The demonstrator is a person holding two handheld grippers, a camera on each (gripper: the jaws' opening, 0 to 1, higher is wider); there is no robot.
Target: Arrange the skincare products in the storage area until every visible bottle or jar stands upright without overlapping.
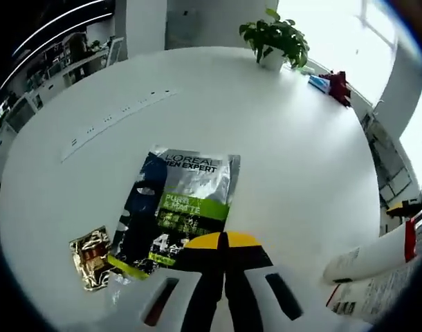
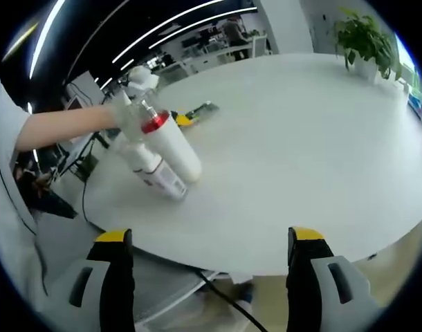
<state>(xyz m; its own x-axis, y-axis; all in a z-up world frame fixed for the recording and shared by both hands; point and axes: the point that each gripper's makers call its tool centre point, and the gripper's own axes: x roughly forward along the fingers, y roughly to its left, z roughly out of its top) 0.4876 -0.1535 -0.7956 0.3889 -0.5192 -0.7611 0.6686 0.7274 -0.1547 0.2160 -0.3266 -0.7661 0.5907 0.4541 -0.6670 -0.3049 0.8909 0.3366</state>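
A: Where are the products?

B: Two white bottles [image 2: 162, 155] lie on their sides on the round white table [image 2: 308, 138], touching each other, one with a red band at its neck. In the left gripper view they sit at the table's right edge, white bottle [image 1: 373, 256] above a printed tube [image 1: 377, 294].

A: And the sachet?

B: A silver and green face-mask sachet [image 1: 176, 207] lies flat near the table's middle, a small gold foil packet [image 1: 92, 257] just beside its lower left corner.

A: Grippers?

B: The left gripper [image 1: 223, 277] has its jaws closed together, yellow tips meeting at the sachet's near edge; whether they pinch it I cannot tell. The right gripper [image 2: 204, 277] is spread wide and empty, off the table's near edge.

A: Anything else on the table?

B: A potted plant [image 1: 274, 38] at the far edge, a red and blue item [image 1: 332, 84] near it.
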